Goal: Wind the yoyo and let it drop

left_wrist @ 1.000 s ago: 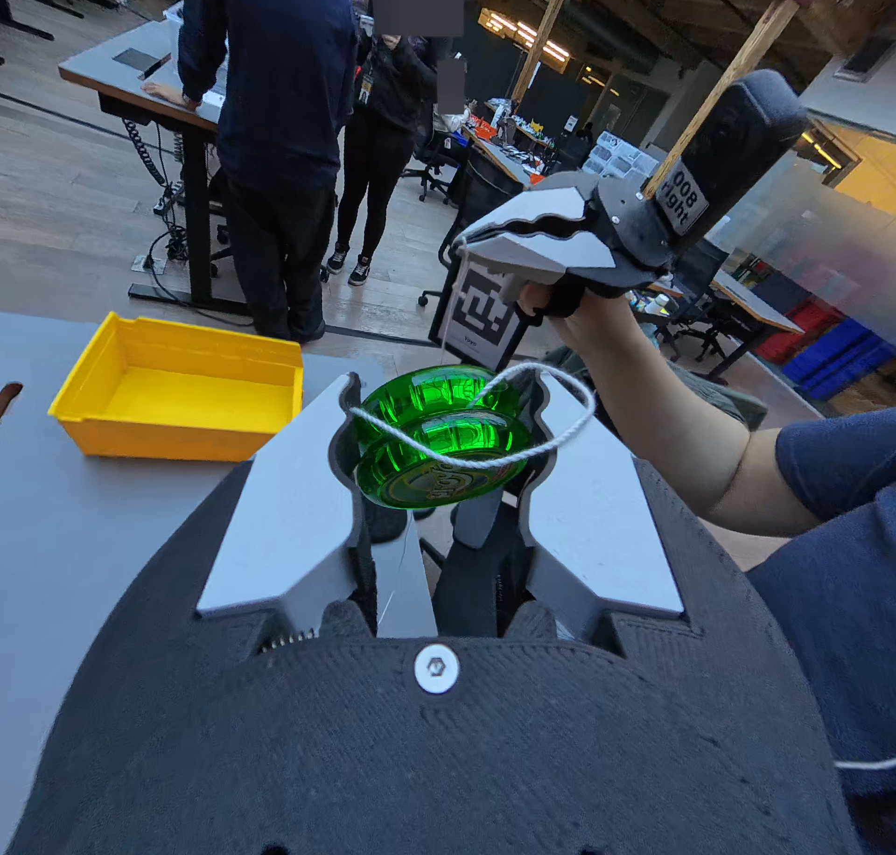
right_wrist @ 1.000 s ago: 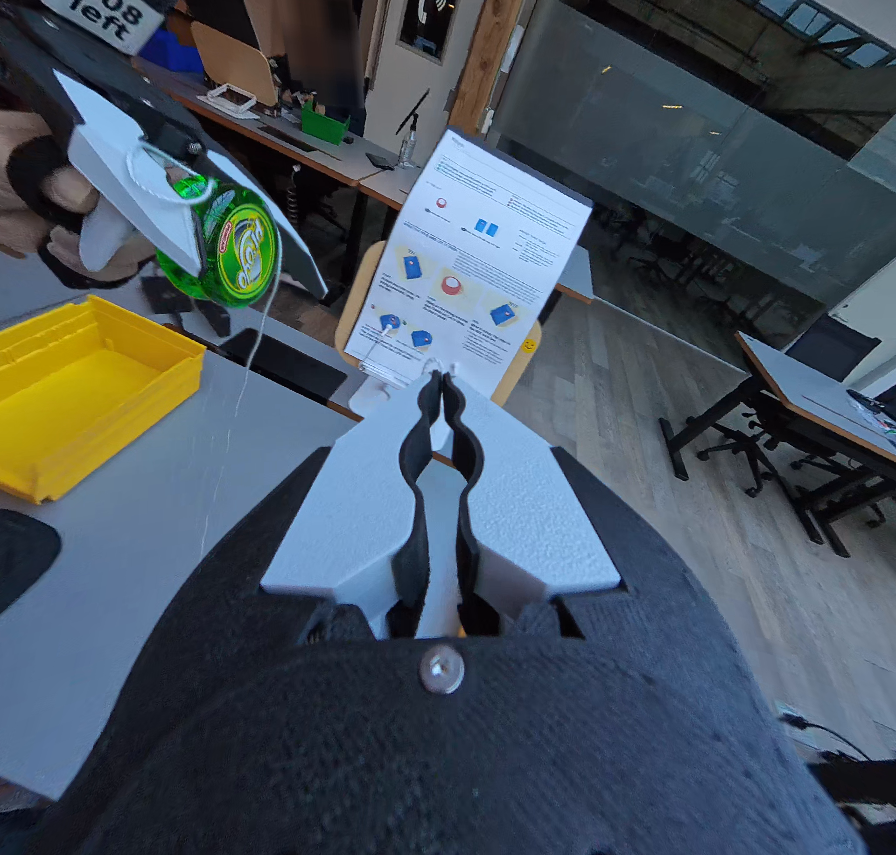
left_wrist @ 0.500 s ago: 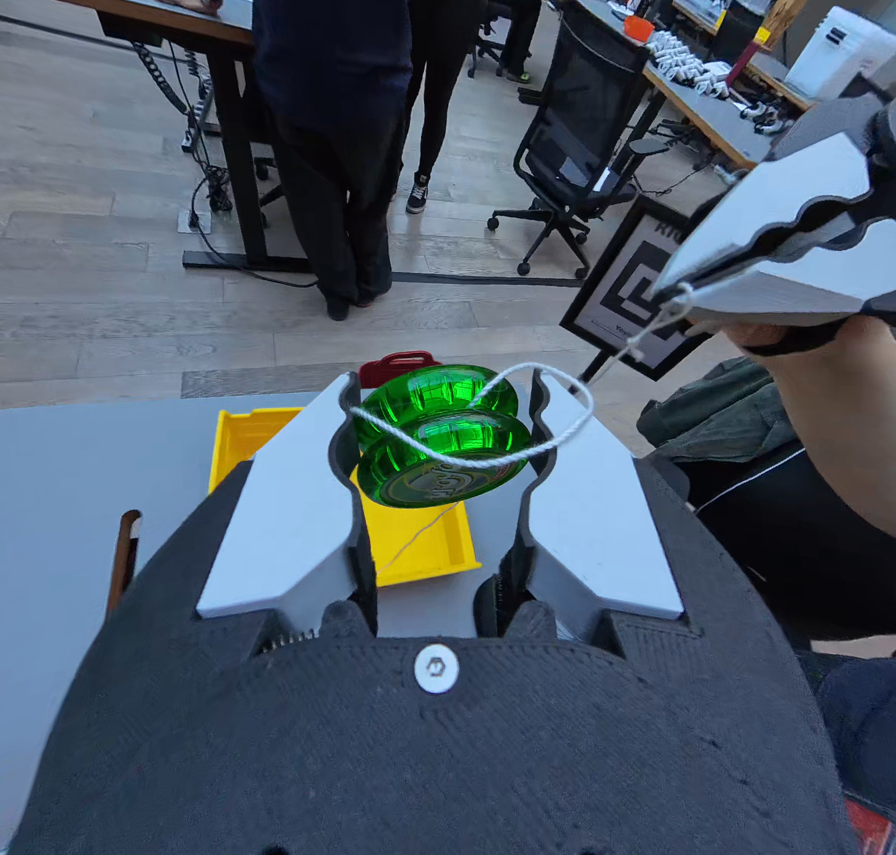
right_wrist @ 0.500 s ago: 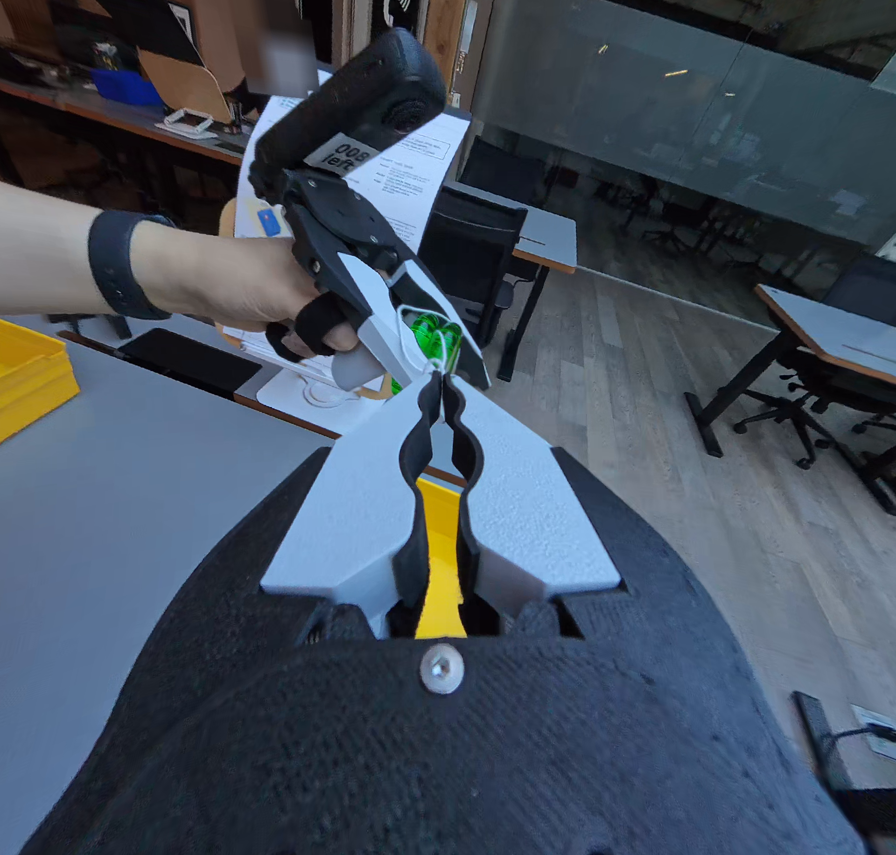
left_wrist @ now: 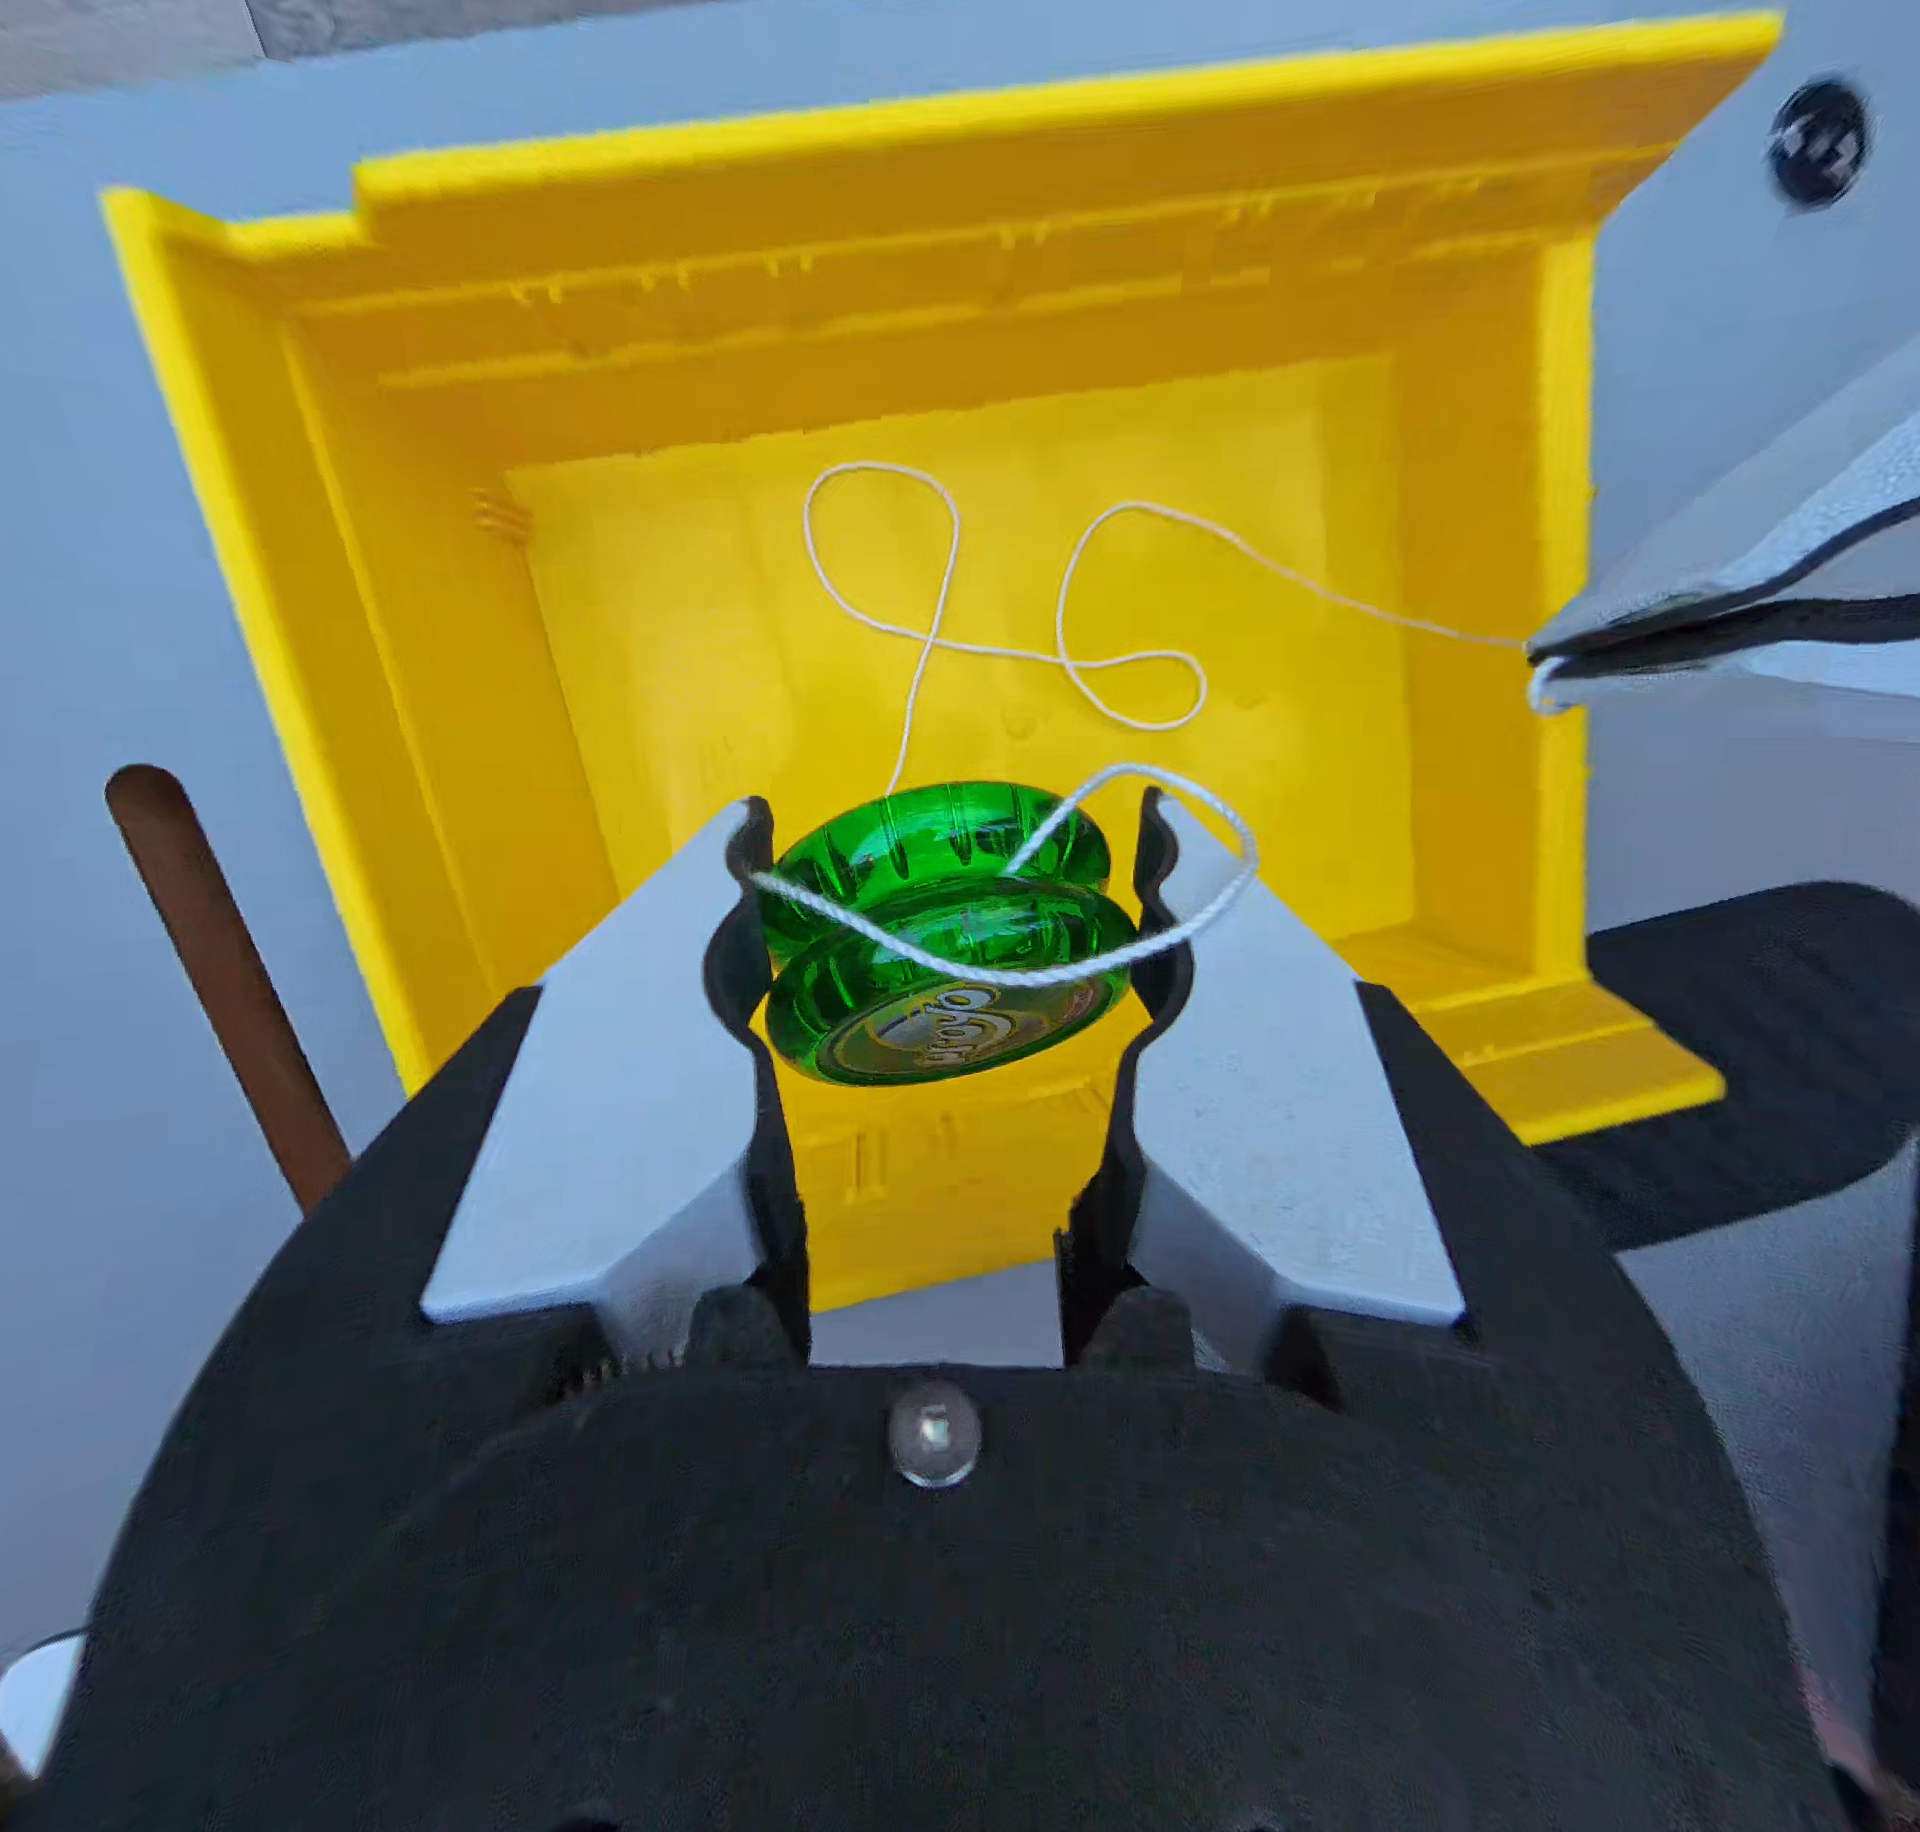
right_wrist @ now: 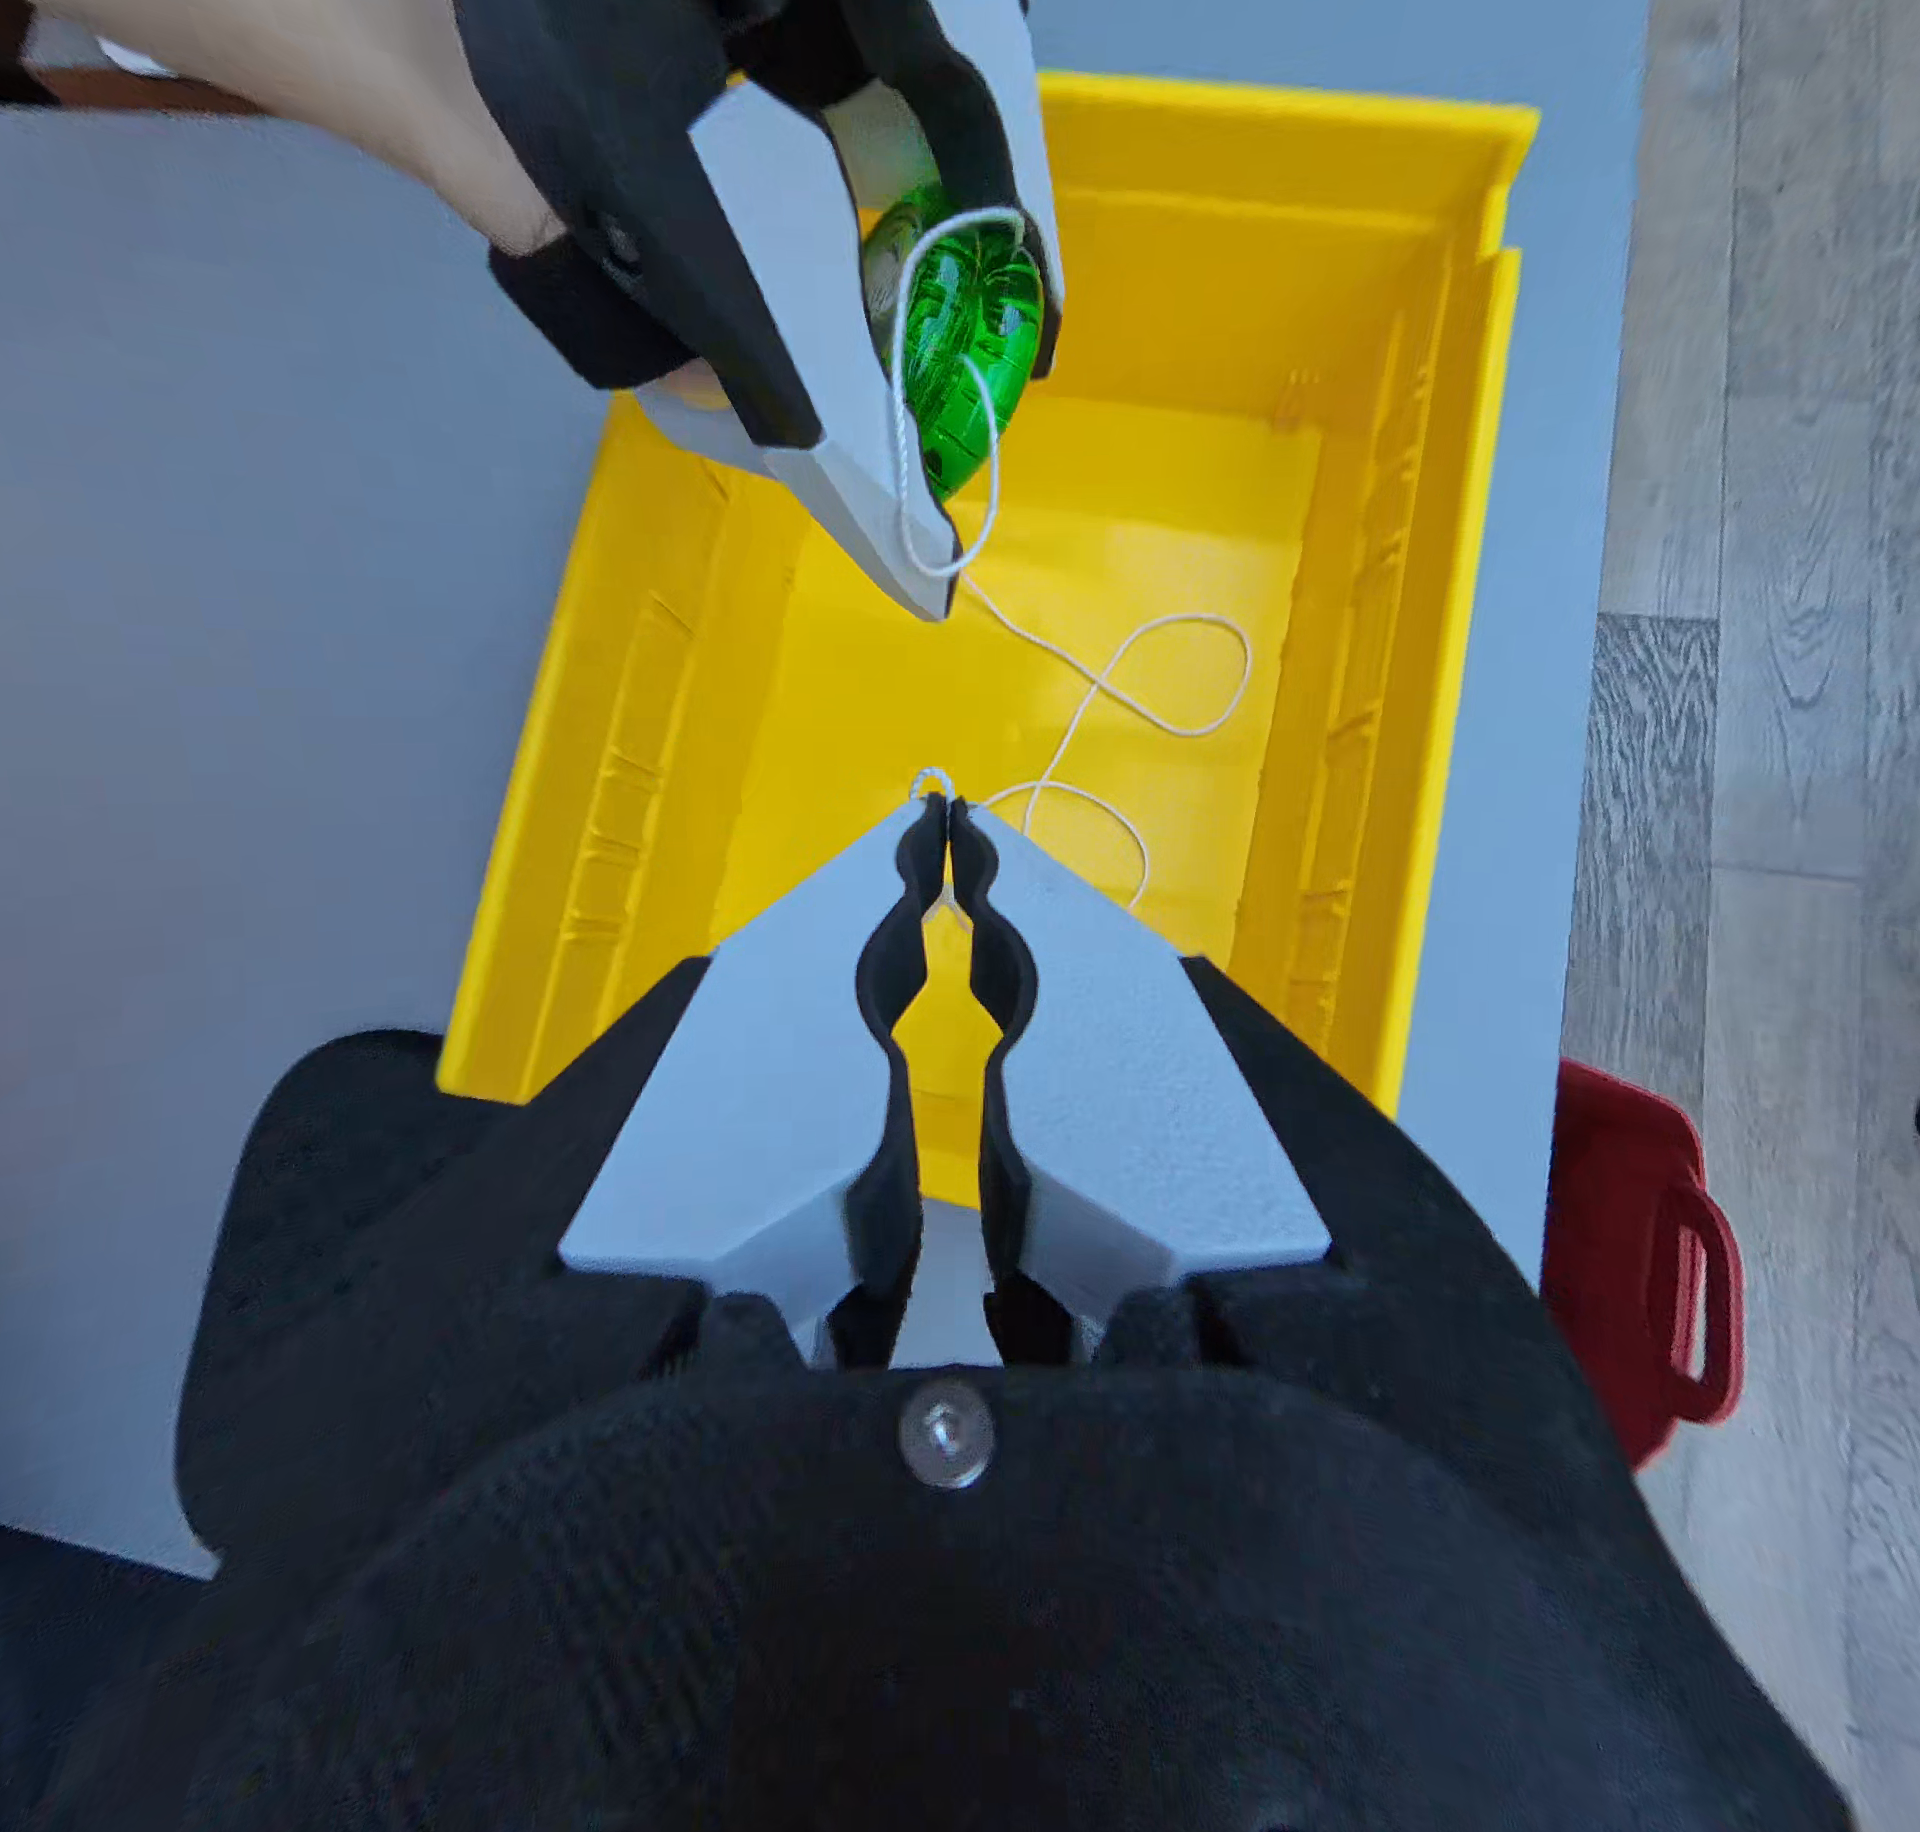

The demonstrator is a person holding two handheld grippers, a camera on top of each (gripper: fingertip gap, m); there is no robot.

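My left gripper [left_wrist: 951, 826] is shut on a clear green yoyo [left_wrist: 945, 946], holding it by its rims above the yellow bin [left_wrist: 312, 556]. The white string [left_wrist: 935, 629] loops over the yoyo and lies in slack curls on the bin floor. My right gripper [right_wrist: 948, 801] is shut on the string's end, above the bin's near side. It shows at the right edge of the left wrist view [left_wrist: 1538, 676]. In the right wrist view the yoyo [right_wrist: 961, 348] sits between the left gripper's fingers [right_wrist: 831, 452], with the string [right_wrist: 1132, 681] trailing to my tips.
The yellow bin [right_wrist: 1455, 432] stands on a grey table [right_wrist: 260, 535]. A brown stick [left_wrist: 218, 972] lies left of the bin. A red object with a handle [right_wrist: 1652, 1273] sits beyond the table edge, over wood floor [right_wrist: 1766, 432]. A black mat [left_wrist: 1766, 1034] lies by the bin. The brown stick [left_wrist: 218, 972] is closer to my left gripper, around 20 cm from its tips; the right tips are 35 cm off.
Both grippers have tipped down and moved over the yellow bin. The string between them has gone slack and now curls on the bin floor. Both grips are unchanged.
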